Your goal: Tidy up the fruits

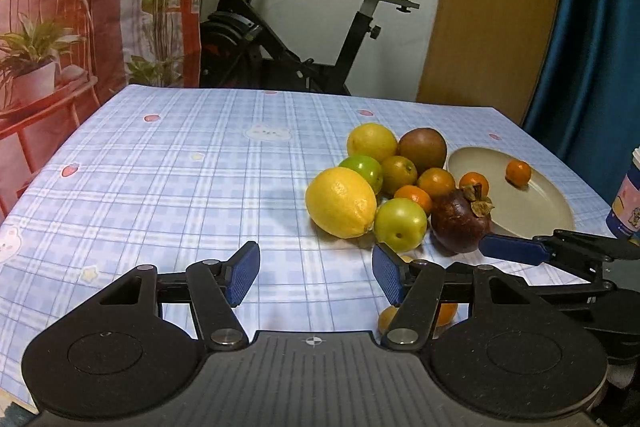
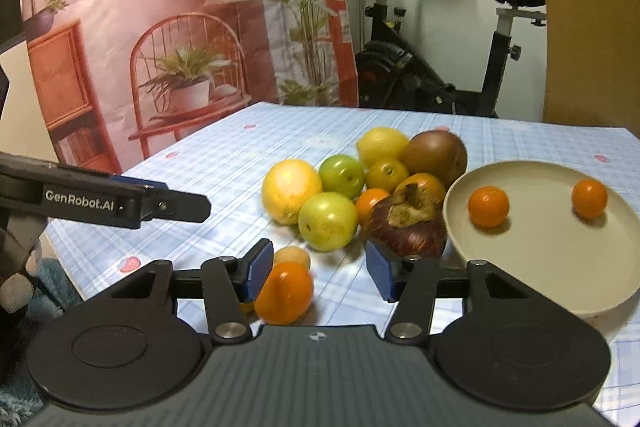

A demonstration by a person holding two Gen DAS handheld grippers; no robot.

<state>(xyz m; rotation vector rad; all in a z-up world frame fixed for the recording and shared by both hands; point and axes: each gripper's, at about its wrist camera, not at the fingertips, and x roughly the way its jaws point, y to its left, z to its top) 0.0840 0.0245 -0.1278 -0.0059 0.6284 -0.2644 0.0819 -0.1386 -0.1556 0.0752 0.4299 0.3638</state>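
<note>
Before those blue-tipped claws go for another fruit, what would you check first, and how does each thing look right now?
1. Right gripper jaws apart, pressing nothing: ok.
2. Left gripper jaws apart with only cloth between them: ok.
3. Plate has bare room beside its two small oranges: ok.
4. Loose orange lies by the right gripper's left pad, within reach: ok.
5. Mangosteen sits close against the right pad and the plate rim, so a bump is likely: not ok.
6. Whether the fruit pile would roll if nudged: cannot tell.
</note>
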